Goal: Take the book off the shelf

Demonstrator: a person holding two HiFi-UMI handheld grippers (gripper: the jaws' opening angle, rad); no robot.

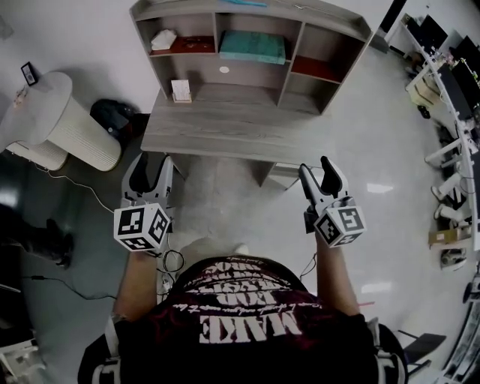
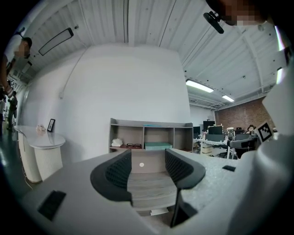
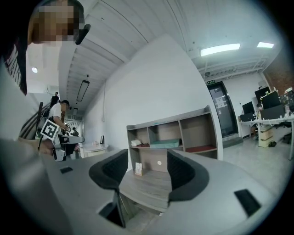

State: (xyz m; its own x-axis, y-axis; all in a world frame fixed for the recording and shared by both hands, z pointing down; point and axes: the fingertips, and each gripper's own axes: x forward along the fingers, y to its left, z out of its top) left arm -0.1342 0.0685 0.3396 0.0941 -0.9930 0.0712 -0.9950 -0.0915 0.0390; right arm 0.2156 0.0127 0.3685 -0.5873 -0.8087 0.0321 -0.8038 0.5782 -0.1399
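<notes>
Head view: left gripper (image 1: 152, 163) and right gripper (image 1: 315, 168) stood open-jawed, empty; a level reach to the teal book (image 1: 252, 46) seemed best.

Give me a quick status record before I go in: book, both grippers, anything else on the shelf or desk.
book: teal, lying flat in the middle compartment of the shelf
shelf: three compartments, at the back of the desk
left gripper: fingers apart, nothing between them, short of the desk's front edge
right gripper: fingers apart, nothing between them, short of the desk's front edge
other items: white object in left compartment; small box on desk below it
status: book untouched
</notes>
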